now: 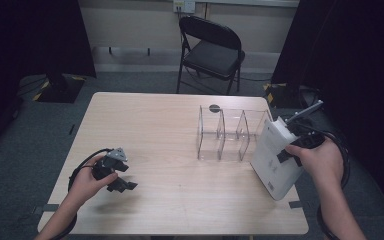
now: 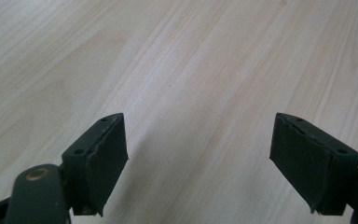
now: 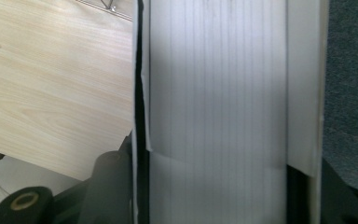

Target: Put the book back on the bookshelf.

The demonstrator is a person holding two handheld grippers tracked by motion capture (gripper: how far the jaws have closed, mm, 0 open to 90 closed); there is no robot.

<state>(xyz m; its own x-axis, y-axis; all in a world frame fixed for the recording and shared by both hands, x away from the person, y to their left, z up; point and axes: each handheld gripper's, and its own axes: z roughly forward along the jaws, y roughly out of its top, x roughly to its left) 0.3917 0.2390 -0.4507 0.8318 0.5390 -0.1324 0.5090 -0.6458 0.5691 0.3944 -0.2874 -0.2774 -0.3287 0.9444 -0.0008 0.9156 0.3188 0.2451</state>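
Both right tongs (image 1: 286, 156) pads hidden — white box (image 1: 275, 157) between.

**Black grippers, bare forearms**

Two black grippers are seen. The left gripper (image 1: 121, 176) is topped by a grey three-cornered plate, a black cable looped at nine o'clock. Screw holes and a brass rivet are spotted beside worn dark pads (image 2: 103, 158). No sleeves are worn.

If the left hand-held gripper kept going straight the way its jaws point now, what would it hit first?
Most likely the bare wooden table. The left hand-held gripper has open, empty jaws angled down at the tabletop, and nothing lies between them and the wood. How far off the surface is cannot be judged.
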